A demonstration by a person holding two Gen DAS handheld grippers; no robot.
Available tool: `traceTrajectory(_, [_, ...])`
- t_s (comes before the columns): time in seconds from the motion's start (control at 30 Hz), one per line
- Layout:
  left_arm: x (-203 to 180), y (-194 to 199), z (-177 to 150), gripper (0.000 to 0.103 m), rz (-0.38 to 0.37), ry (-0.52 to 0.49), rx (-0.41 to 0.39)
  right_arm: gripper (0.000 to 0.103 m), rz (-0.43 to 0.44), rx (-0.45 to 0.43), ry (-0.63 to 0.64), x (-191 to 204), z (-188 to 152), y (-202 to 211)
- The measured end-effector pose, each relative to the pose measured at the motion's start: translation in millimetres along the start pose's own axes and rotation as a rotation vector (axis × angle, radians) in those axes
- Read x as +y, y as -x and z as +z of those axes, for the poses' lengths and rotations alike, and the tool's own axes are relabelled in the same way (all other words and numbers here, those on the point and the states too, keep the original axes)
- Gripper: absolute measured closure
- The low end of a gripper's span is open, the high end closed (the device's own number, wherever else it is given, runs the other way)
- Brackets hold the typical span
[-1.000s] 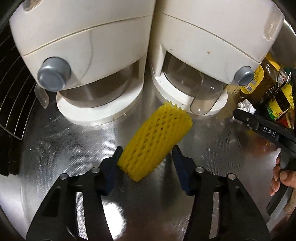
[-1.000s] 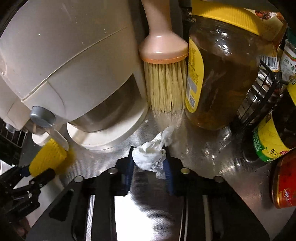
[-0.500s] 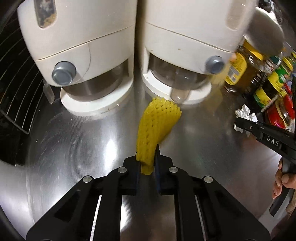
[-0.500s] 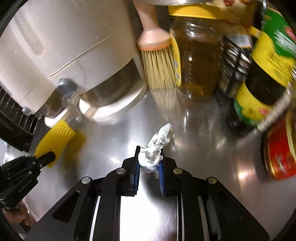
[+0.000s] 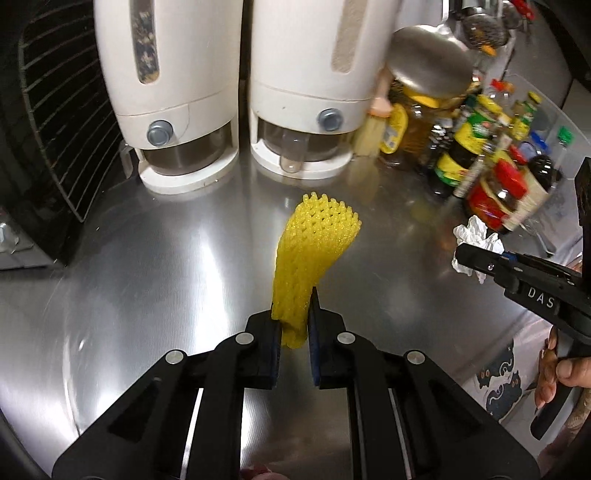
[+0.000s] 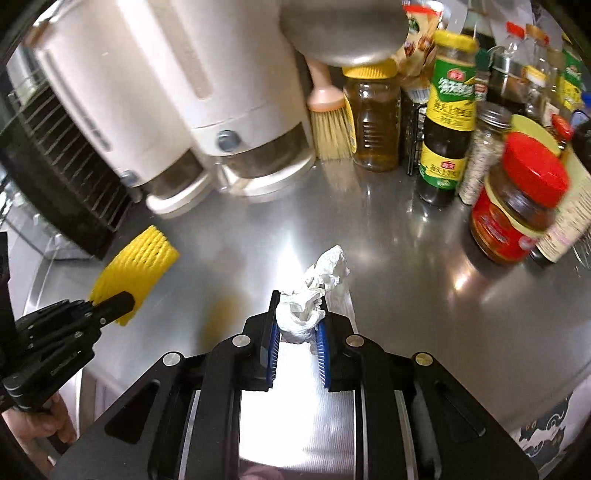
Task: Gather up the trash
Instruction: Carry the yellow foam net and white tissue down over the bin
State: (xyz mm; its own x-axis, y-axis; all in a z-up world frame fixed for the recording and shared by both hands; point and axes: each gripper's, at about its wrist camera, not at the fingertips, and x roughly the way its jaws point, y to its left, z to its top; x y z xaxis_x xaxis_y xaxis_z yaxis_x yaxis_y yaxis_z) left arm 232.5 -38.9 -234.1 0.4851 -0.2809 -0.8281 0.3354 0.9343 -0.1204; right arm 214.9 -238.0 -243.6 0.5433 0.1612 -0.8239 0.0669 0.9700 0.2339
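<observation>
A yellow foam fruit net (image 5: 314, 254) hangs above the steel counter, squeezed flat at its lower end by my left gripper (image 5: 293, 317), which is shut on it. The same yellow net (image 6: 136, 266) shows at the left of the right wrist view, in the left gripper (image 6: 110, 304). My right gripper (image 6: 297, 319) is shut on a crumpled white tissue (image 6: 310, 299), lifted off the counter. That tissue (image 5: 476, 240) and the right gripper (image 5: 476, 258) appear at the right edge of the left wrist view.
Two white dispensers (image 5: 236, 92) stand at the back of the steel counter (image 5: 147, 258). A black wire rack (image 5: 62, 122) is at the left. Several bottles and jars (image 6: 517, 199), a brush (image 6: 328, 122) and a hanging ladle (image 6: 343, 29) crowd the back right.
Both grippers closed on their items, the left on the yellow net and the right on the tissue, then pulled back and up from the dispensers, lifting both off the counter.
</observation>
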Motion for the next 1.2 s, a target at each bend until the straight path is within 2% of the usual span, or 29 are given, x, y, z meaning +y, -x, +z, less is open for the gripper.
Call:
traceTrajectory(0.33, [-28.8, 59.0, -54.7, 0.092, -0.002, -0.010, -0.021, 0.084, 0.062, -0.023, 0.009, 11.6, -55.0, 61.7])
traceTrajectory(0.6, [-49.1, 67.2, -109.3, 0.092, -0.023, -0.019, 0.009, 0.084, 0.092, 0.020, 0.003, 9.7, -115.2, 74.0])
traceTrajectory(0.8, [-59.3, 44.3, -156.0, 0.092, -0.074, -0.014, 0.075, 0.084, 0.130, 0.096, -0.039, -4.5, -166.9, 48.7])
traceTrajectory(1.0, [-62.5, 7.4, -201.6, 0.092, -0.081, -0.010, 0.148, 0.084, 0.092, 0.163, -0.045, -17.7, -215.2, 15.7])
traceTrajectory(1.2, [-56.4, -50.5, -250.5, 0.092, -0.081, 0.014, 0.215, 0.084, 0.054, 0.222, -0.034, -31.4, -258.2, -34.4])
